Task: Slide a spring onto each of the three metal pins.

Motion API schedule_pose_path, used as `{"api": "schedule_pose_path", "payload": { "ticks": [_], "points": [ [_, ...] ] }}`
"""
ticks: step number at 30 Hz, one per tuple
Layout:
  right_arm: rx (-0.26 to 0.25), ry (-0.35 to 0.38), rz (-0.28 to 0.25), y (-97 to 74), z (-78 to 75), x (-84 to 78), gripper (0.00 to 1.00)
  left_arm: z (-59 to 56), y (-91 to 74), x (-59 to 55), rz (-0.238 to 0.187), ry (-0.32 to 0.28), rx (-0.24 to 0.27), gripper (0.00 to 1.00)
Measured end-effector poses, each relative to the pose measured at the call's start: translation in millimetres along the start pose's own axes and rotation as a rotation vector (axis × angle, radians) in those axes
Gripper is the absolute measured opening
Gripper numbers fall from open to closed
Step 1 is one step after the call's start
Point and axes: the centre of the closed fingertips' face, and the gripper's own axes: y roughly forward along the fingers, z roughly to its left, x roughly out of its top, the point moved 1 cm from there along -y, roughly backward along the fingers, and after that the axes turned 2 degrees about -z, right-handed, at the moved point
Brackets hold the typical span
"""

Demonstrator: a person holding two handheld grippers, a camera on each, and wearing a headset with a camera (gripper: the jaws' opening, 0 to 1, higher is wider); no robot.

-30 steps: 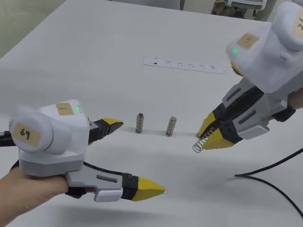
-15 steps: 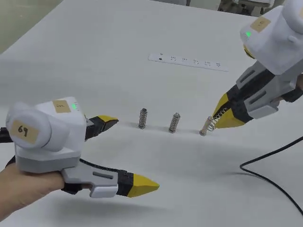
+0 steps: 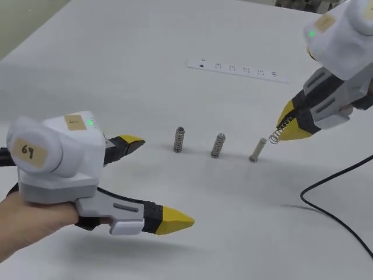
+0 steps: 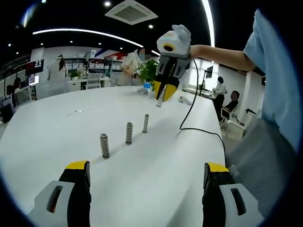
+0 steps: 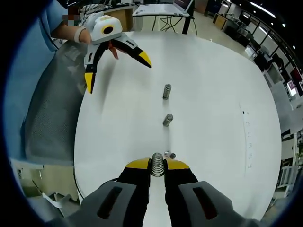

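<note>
right hand-held gripper (image 3: 289, 129) pinching spring (image 3: 275, 136), raised near bare pin (image 3: 257, 150) | left hand-held gripper (image 3: 164, 181) wide open, empty, over counter (image 3: 116, 70)

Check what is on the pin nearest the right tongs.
Nothing: that pin stands bare. The spring is clamped in the right tongs, apart from it. The spring's clamped end is hidden.

Right gripper (image 4: 164, 94) grips spring (image 4: 159, 100) beyond bare pin (image 4: 146, 123).
</note>
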Motion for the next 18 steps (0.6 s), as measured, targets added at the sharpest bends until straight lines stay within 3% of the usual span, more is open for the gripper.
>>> {"api": "schedule_pose_path", "payload": {
  "ticks": [18],
  "points": [
    [0.008,-0.04,0.067,13.4,-18.6,-5.2,0.08,-0.7,-0.7,-7.7,0.008,-0.015,0.002,0.96]
  ]
}}
